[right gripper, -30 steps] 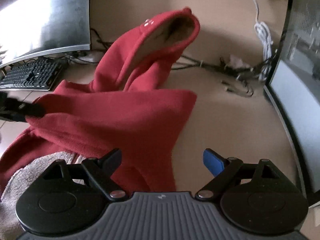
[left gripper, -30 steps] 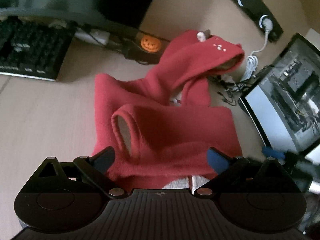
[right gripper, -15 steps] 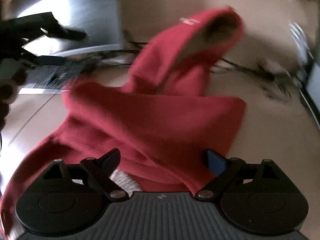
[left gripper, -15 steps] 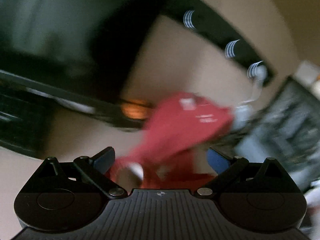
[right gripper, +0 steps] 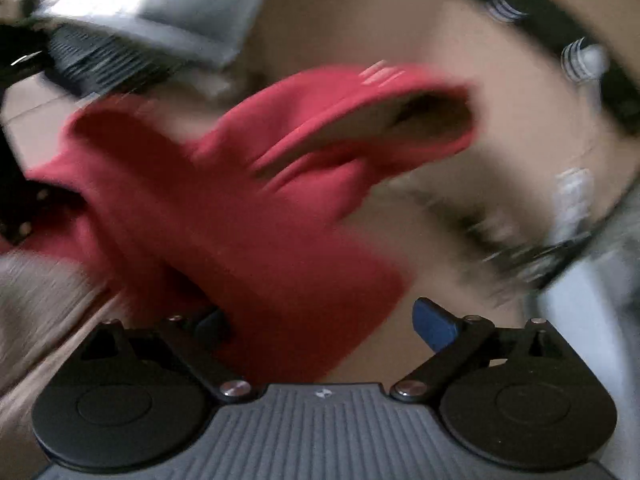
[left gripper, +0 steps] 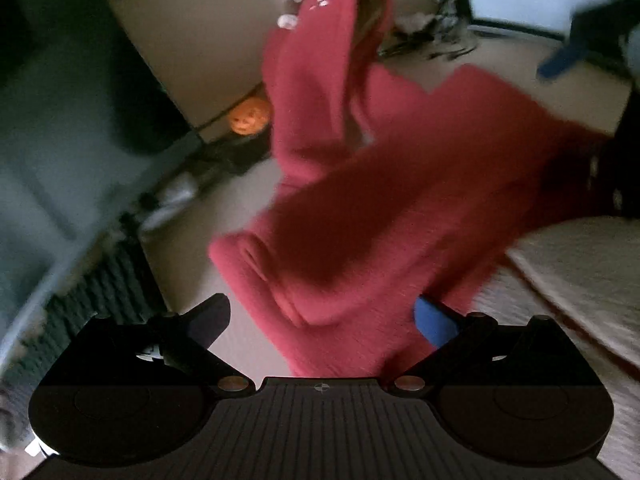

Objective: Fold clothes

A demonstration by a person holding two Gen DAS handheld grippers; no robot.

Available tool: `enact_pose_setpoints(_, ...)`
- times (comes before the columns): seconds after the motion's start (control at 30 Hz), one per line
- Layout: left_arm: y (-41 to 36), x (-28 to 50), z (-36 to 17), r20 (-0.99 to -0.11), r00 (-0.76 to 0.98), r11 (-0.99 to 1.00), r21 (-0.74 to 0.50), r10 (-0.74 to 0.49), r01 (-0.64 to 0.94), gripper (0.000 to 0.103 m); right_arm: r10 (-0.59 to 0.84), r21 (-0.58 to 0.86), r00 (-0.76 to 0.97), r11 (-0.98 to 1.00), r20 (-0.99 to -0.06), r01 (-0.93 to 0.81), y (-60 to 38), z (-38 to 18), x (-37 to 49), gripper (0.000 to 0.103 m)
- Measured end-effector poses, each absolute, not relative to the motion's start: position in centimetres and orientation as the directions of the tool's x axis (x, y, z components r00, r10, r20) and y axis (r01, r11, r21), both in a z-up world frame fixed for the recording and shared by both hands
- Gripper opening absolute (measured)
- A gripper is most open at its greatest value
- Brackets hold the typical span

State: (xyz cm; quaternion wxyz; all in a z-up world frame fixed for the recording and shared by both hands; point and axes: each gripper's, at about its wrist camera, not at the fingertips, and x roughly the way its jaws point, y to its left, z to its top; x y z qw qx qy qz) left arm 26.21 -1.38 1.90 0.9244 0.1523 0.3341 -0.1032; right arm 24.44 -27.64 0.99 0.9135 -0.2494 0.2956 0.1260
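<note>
Beige desk [left gripper: 208,20] — one red hoodie [left gripper: 360,216], two tongs [left gripper: 322,318] [right gripper: 320,320] both spread apart.

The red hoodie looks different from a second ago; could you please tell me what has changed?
Both cameras have swung: the red hoodie now runs diagonally across the left wrist view, and the folded body's corner sits between the right gripper fingers. Nothing was gripped; the left gripper and right gripper stay open. The hood stays unfolded, the pumpkin in place.
</note>
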Motion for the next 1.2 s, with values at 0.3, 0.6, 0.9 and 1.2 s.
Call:
enact_pose_setpoints(0.3, -2.8, 24.3, -1.1, -0.696, 0.718, 0.832, 0.394, -0.007, 0.39, 0.102, 0.243, -0.028, 0.632, 0.922, -0.736, -0.387, -32.9, 0.5, 24.1, 0.097)
enact_pose_setpoints(0.6, 0.5, 23.9, 6.6, -0.582, 0.615, 0.83, -0.214, -0.532, 0.516, 0.101, 0.278, 0.266, 0.686, 0.956, -0.672, -0.127, -36.5, 2.7, 28.6, 0.103)
enact_pose_setpoints(0.9, -1.4, 30.3, -0.3, -0.737, 0.506, 0.888, -0.298, -0.448, 0.351, 0.101, 0.178, 0.157, 0.608, 0.984, -0.774, -0.088, -34.5, -1.5, 30.9, 0.103)
enact_pose_setpoints(1.2, 0.7, 27.3, 0.7, -0.717, 0.595, 0.928, -0.336, -0.363, 0.161, 0.102, 0.186, 0.051, 0.589, 0.97, -0.787, -0.238, -34.9, -2.4, 26.4, 0.103)
